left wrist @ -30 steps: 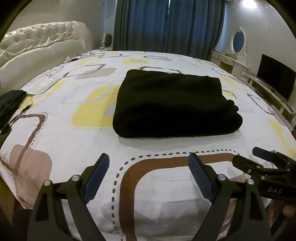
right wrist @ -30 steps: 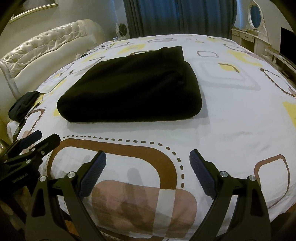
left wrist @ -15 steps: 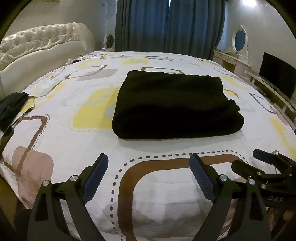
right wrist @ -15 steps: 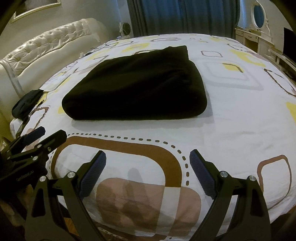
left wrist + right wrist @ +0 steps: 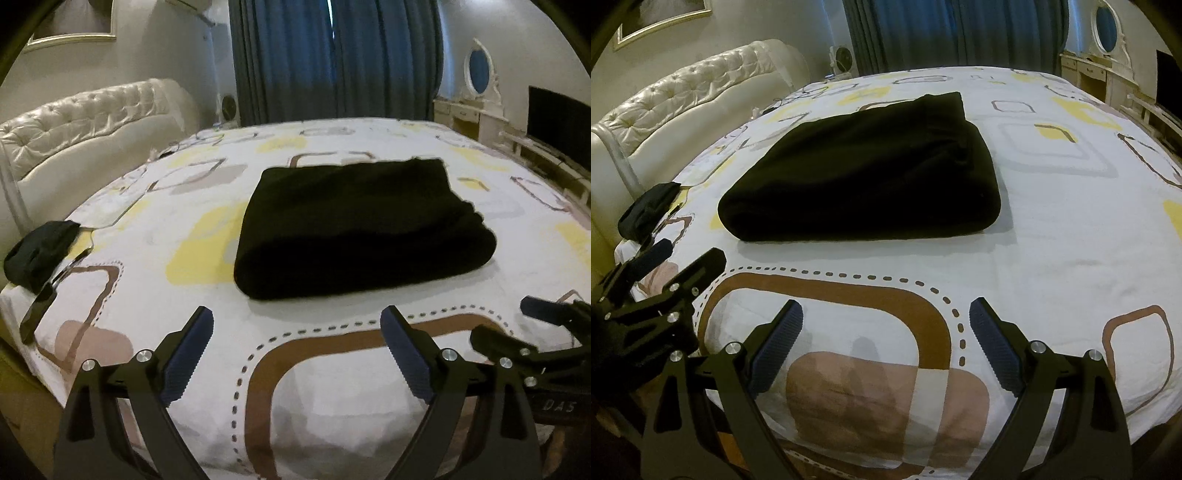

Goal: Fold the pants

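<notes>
The black pants [image 5: 354,229] lie folded in a thick rectangle in the middle of the bed [image 5: 332,387]; they also show in the right wrist view [image 5: 864,173]. My left gripper [image 5: 297,325] is open and empty, held over the bed's near edge, short of the pants. My right gripper [image 5: 886,317] is open and empty, also over the near edge. Each gripper shows in the other's view: the right one at the right side [image 5: 517,325], the left one at the left side [image 5: 687,254].
A small black cloth bundle [image 5: 40,251] lies at the bed's left edge, beside a cable. A white tufted headboard [image 5: 85,125] stands on the left. Blue curtains [image 5: 332,55] hang behind; a dresser with mirror [image 5: 476,107] and a TV [image 5: 557,125] are at the right.
Both grippers have pulled back and tilted up from the pants, so more of the room shows. The pants have not moved. Both grippers stay open.
</notes>
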The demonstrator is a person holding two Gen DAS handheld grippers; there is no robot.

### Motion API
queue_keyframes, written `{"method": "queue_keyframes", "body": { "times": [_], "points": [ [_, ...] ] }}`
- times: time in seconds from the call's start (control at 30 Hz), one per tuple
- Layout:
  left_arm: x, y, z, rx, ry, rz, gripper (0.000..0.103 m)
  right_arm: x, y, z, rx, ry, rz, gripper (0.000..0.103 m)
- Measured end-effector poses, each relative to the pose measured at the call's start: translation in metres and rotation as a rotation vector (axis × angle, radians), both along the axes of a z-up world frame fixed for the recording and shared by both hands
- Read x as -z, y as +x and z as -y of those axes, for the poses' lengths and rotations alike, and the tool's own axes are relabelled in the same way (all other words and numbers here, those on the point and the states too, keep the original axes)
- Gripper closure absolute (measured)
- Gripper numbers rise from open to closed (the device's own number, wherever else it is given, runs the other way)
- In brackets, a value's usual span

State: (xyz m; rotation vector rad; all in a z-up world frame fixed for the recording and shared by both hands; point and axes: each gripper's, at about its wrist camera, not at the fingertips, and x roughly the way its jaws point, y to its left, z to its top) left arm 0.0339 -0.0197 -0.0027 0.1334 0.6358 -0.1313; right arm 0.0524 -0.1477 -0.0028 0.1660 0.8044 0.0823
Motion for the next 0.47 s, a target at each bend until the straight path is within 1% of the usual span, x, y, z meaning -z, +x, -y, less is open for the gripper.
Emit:
{"method": "queue_keyframes", "body": {
  "times": [0.13, 0.2, 0.23, 0.33, 0.47],
  "points": [
    [-0.003, 0.002, -0.002, 0.026, -0.036, -0.005, 0.012, -0.001, -0.001, 0.004, 0.009, 0.005, 0.005, 0.011],
    [-0.005, 0.001, -0.002, 0.02, -0.044, 0.016, 0.012, -0.002, -0.002, 0.007, 0.014, 0.008, 0.008, 0.011],
    [-0.007, 0.0, -0.004, 0.022, -0.061, 0.02, 0.012, -0.003, -0.002, 0.009, 0.016, 0.01, 0.011, 0.011],
    [-0.009, 0.0, -0.006, 0.034, -0.1, 0.004, 0.012, -0.004, -0.004, 0.013, 0.023, 0.018, 0.015, 0.011],
    [-0.011, 0.001, -0.003, 0.041, -0.1, -0.001, 0.012, -0.005, -0.006, 0.018, 0.033, 0.024, 0.018, 0.011]
  ]
}}
